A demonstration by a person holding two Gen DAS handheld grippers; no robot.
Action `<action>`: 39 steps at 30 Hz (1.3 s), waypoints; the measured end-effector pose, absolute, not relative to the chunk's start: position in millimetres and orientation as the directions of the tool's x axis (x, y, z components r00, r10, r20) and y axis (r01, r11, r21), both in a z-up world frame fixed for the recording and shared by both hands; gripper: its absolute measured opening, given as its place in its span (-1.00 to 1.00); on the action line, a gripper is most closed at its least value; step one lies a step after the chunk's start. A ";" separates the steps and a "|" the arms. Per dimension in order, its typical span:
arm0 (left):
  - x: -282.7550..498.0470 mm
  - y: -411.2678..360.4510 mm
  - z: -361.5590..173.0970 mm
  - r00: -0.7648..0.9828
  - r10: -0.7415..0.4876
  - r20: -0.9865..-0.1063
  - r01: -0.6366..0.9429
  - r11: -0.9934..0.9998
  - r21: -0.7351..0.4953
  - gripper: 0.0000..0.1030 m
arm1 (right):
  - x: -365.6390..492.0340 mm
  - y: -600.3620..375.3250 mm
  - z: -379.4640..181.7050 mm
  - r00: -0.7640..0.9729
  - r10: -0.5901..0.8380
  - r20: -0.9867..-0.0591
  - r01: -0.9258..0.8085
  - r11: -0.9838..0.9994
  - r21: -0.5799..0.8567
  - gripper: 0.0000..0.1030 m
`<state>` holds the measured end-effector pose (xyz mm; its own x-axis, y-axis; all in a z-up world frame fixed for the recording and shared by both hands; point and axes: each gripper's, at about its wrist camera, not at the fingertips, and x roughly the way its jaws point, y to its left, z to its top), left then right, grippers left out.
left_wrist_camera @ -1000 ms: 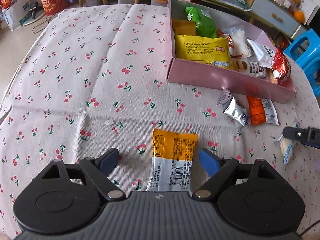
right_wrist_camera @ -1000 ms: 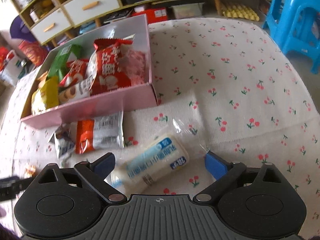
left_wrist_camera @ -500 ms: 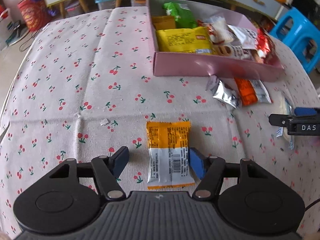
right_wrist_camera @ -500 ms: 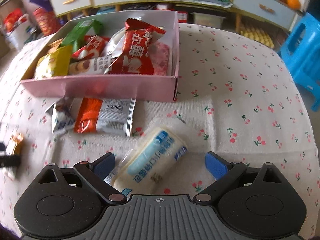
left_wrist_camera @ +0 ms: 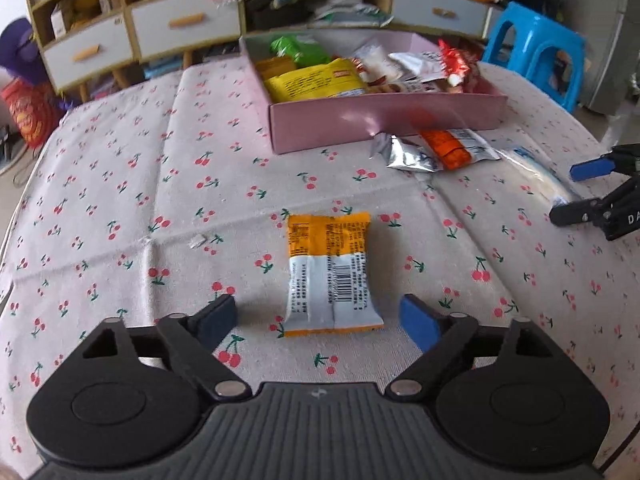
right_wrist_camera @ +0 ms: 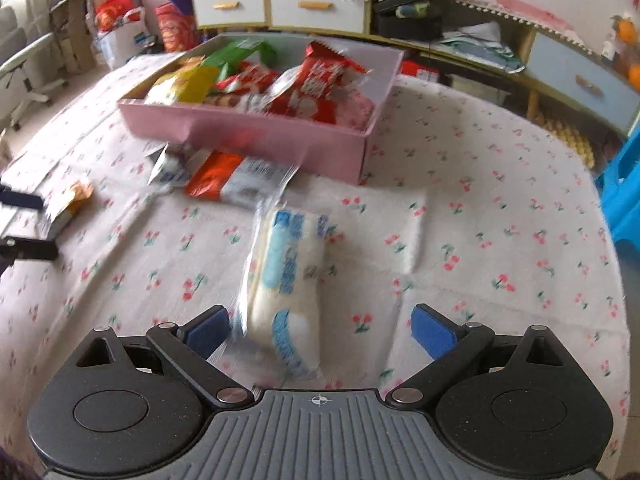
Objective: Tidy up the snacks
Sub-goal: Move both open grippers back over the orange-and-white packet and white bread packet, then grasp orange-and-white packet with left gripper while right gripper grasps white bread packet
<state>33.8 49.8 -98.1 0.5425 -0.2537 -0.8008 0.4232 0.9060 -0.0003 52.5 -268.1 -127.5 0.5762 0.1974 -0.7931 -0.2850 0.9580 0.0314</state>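
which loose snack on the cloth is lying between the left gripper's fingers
The orange-and-white packet, barcode up, alone mid-cloth; the other loose packets lie near the pink box.

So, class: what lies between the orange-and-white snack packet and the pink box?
Left wrist view: only bare cherry-print tablecloth between the orange-and-white snack packet and the pink box.

left tool (left_wrist_camera: 318, 316) jaws wider, opening

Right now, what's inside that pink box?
The pink box holds snack packs: a yellow bag, a green one, a red one. Whatever lies beneath them is covered.
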 end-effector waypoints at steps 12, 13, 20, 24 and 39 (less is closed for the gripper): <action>33.0 49.8 -104.2 0.572 -0.264 -0.777 0.425 0.905 0.005 1.00 | 45.1 -271.3 -133.4 0.592 0.193 -0.782 -0.250 0.967 0.049 1.00; 32.9 50.4 -104.0 0.568 -0.262 -0.780 0.424 0.906 0.005 1.00 | 46.5 -270.9 -132.8 0.585 0.190 -0.788 -0.249 0.967 0.049 1.00; 39.7 46.8 -100.6 0.561 -0.250 -0.789 0.406 0.914 -0.001 0.76 | 48.7 -260.8 -128.7 0.580 0.194 -0.791 -0.275 0.961 0.034 0.88; 45.0 45.5 -97.2 0.565 -0.243 -0.789 0.384 0.923 -0.009 0.48 | 52.7 -252.5 -124.3 0.569 0.214 -0.794 -0.289 0.956 0.051 0.64; 54.7 49.3 -89.6 0.566 -0.205 -0.799 0.298 0.954 -0.034 -0.26 | 65.0 -252.4 -113.9 0.555 0.197 -0.808 -0.204 0.974 0.097 -0.36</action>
